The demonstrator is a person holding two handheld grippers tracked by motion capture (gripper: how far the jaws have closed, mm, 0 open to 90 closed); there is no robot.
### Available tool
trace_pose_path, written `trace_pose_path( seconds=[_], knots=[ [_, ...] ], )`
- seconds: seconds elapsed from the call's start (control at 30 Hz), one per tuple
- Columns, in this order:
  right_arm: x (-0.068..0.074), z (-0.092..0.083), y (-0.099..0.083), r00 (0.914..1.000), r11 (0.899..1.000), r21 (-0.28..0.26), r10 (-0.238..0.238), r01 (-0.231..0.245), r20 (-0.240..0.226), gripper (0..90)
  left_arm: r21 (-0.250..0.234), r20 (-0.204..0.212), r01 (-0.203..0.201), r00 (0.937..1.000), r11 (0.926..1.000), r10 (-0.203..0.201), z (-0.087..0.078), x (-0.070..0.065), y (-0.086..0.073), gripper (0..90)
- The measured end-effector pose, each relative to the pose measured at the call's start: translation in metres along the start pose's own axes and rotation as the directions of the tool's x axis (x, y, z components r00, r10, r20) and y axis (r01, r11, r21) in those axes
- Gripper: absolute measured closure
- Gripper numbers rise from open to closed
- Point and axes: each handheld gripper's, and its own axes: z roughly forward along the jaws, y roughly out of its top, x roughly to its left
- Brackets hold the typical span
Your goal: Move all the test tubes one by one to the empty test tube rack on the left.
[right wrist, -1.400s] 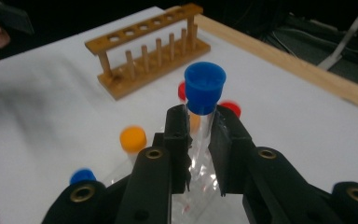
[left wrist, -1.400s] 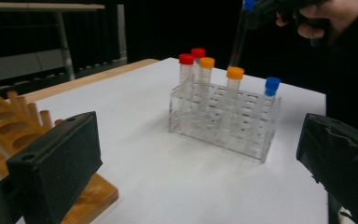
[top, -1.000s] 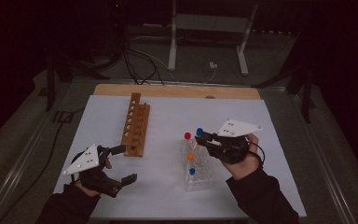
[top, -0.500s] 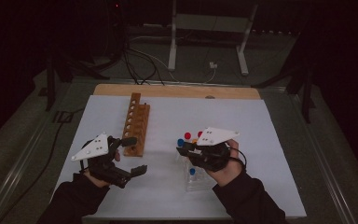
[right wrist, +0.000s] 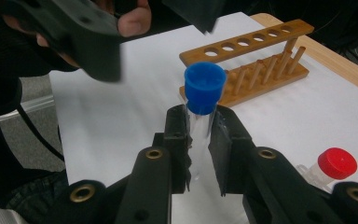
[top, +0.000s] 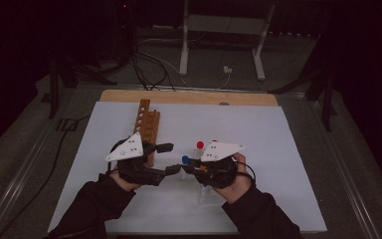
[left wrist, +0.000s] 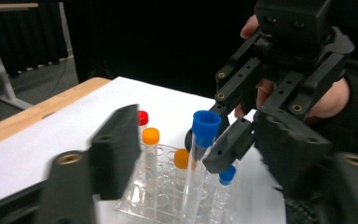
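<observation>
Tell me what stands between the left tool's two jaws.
The blue-capped tube, gripped by the right tool, stands between the left tool's jaws, which have just been closing but do not touch it, as the left gripper view shows.

Both grippers are matte black, their linkage jaws studded with brass-coloured screws. Above the white table (top: 278, 149), each carries a pale three-cornered plate dotted with small holes. Black sleeves cover both forearms.
</observation>
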Motion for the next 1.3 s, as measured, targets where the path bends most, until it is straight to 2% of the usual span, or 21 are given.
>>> trace_pose_path(
  seconds=[0.2, 0.27, 0.33, 0.57, 0.63, 0.93, 1.0, 1.03, 1.07, 1.17, 1.27, 1.3],
  knots=[
    [0.001, 0.001, 0.000, 1.0000, 1.000, -0.001, 0.001, -0.001, -0.004, 76.7, 0.016, 0.007, -0.021, 0.9998, 0.9997, 0.021, 0.009, -0.001, 0.002, 51.6],
    [0.001, 0.001, 0.000, 1.0000, 1.000, -0.001, 0.001, -0.001, -0.005, 76.7, 0.017, 0.017, -0.026, 0.9995, 0.9995, 0.025, 0.010, -0.001, 0.002, 53.3],
    [0.001, 0.003, 0.000, 1.0000, 1.000, 0.001, -0.001, 0.001, -0.007, 76.7, 0.030, 0.022, -0.041, 0.9989, 0.9987, 0.041, 0.013, -0.002, 0.003, 58.8],
    [0.002, 0.004, 0.001, 1.0000, 1.000, 0.003, -0.004, 0.004, -0.008, 76.7, 0.053, 0.025, -0.066, 0.9976, 0.9964, 0.065, 0.016, -0.003, 0.002, 68.8],
    [0.003, 0.005, 0.001, 1.0000, 1.000, 0.004, -0.004, 0.004, -0.007, 76.7, 0.057, 0.030, -0.069, 0.9973, 0.9960, 0.067, 0.017, -0.003, 0.002, 74.1],
    [0.003, 0.006, 0.002, 0.9999, 1.000, 0.004, -0.009, 0.009, -0.012, 76.4, 0.058, 0.029, -0.104, 0.9943, 0.9928, 0.103, 0.015, -0.002, 0.001, 77.4],
    [0.003, 0.006, 0.002, 0.9998, 1.000, -0.009, -0.011, 0.011, -0.014, 73.7, 0.053, 0.030, -0.111, 0.9936, 0.9924, 0.109, 0.013, -0.001, 0.003, 77.6],
    [0.003, 0.005, 0.002, 0.9998, 1.000, -0.020, -0.011, 0.011, -0.016, 67.1, 0.053, 0.030, -0.111, 0.9936, 0.9924, 0.109, 0.013, -0.001, 0.003, 77.7],
    [0.003, 0.005, 0.002, 0.9998, 1.000, -0.020, -0.011, 0.011, -0.016, 67.1, 0.053, 0.022, -0.114, 0.9934, 0.9921, 0.113, 0.013, 0.000, 0.003, 77.7],
    [0.000, -0.002, 0.001, 1.0000, 0.998, -0.068, -0.006, 0.006, -0.003, 53.1, 0.047, -0.001, -0.113, 0.9936, 0.9925, 0.113, 0.009, 0.005, 0.005, 77.8],
    [-0.004, -0.012, 0.000, 0.9999, 0.995, -0.102, -0.001, 0.002, 0.016, 44.3, 0.040, -0.025, -0.108, 0.9937, 0.9933, 0.109, 0.003, 0.012, 0.009, 77.8],
    [-0.004, -0.012, 0.000, 0.9999, 0.995, -0.102, -0.001, 0.002, 0.016, 44.3, 0.036, -0.031, -0.106, 0.9937, 0.9937, 0.108, 0.002, 0.014, 0.010, 77.8]
  ],
)
